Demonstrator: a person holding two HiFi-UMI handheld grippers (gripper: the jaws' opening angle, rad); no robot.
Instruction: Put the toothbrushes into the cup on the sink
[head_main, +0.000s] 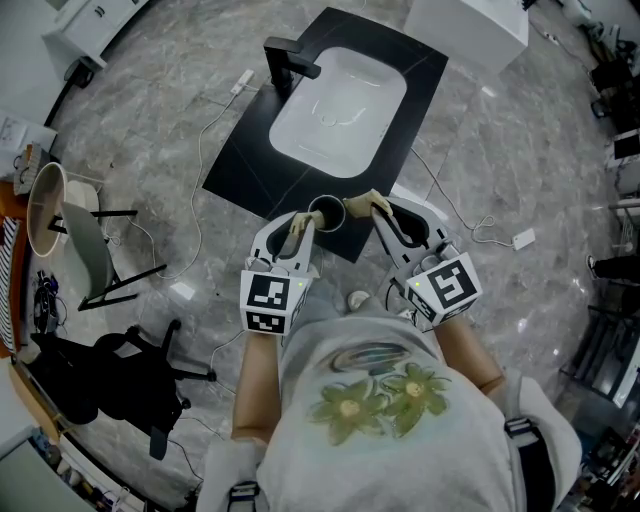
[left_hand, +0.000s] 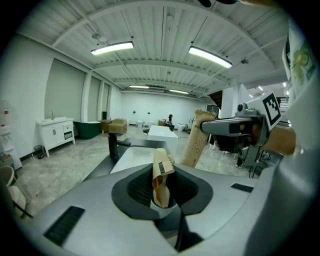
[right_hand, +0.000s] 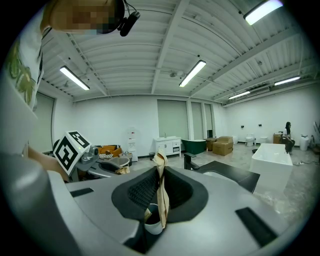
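Note:
A dark cup stands on the near corner of the black sink counter, in front of the white basin. My left gripper hovers just left of the cup, shut on a brown paper-wrapped toothbrush that stands between its jaws. Just right of the cup, my right gripper is shut on a second paper-wrapped toothbrush. In the left gripper view the right gripper's toothbrush pack shows upright at the right. Both packs point up and toward the sink.
A black faucet stands at the basin's left end. White cables and a power adapter lie on the marble floor around the counter. A black office chair and a white chair stand to the left. A white block sits beyond the sink.

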